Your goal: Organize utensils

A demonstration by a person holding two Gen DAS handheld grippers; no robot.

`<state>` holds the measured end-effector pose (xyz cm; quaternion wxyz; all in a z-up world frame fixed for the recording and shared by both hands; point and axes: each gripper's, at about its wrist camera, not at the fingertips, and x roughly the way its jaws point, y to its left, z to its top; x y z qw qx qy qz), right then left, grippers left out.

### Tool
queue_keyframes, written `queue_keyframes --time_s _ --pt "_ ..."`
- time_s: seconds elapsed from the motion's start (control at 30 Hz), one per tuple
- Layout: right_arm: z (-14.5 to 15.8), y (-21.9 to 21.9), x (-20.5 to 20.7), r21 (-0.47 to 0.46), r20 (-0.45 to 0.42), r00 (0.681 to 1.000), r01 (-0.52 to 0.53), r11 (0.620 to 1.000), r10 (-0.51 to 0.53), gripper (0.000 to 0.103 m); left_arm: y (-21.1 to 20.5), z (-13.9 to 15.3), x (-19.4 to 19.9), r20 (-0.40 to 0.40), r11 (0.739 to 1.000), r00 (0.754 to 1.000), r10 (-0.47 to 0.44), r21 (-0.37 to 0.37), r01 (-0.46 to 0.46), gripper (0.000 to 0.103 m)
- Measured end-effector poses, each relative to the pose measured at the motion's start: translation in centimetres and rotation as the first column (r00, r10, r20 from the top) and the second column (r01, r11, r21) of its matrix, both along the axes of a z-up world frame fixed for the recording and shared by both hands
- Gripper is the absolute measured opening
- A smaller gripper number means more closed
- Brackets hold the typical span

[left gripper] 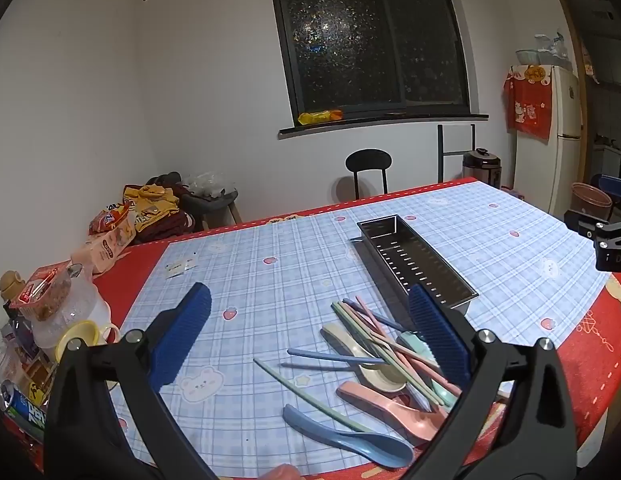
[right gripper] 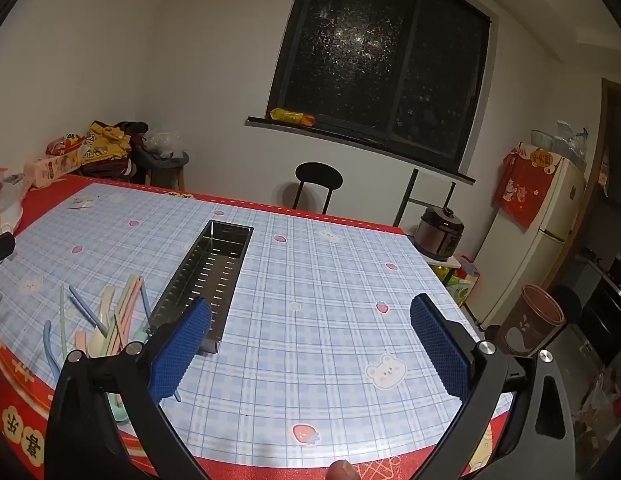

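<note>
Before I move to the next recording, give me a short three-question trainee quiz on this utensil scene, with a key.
1. True or false: the metal tray already holds utensils.
2. Multiple choice: the blue spoon lies (A) in the tray, (B) on the plaid cloth nearest the table's front edge, (C) on the windowsill.
3. Fill in: both the left gripper and the right gripper are ____, holding nothing.

Key: 1 false, the tray is empty; 2 B; 3 open.
</note>
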<state>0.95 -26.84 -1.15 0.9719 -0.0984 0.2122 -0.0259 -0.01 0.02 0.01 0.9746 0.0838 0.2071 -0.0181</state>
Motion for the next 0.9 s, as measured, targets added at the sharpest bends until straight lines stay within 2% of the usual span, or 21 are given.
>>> queue_keyframes --time_s 0.9 --pt "-0.13 -0.63 0.06 0.017 -0.014 1.000 0.010 1.000 -0.010 0.098 -0.31 -0.10 -0.42 -0.005 1.000 1.000 -0.003 -0.008 0.003 0.097"
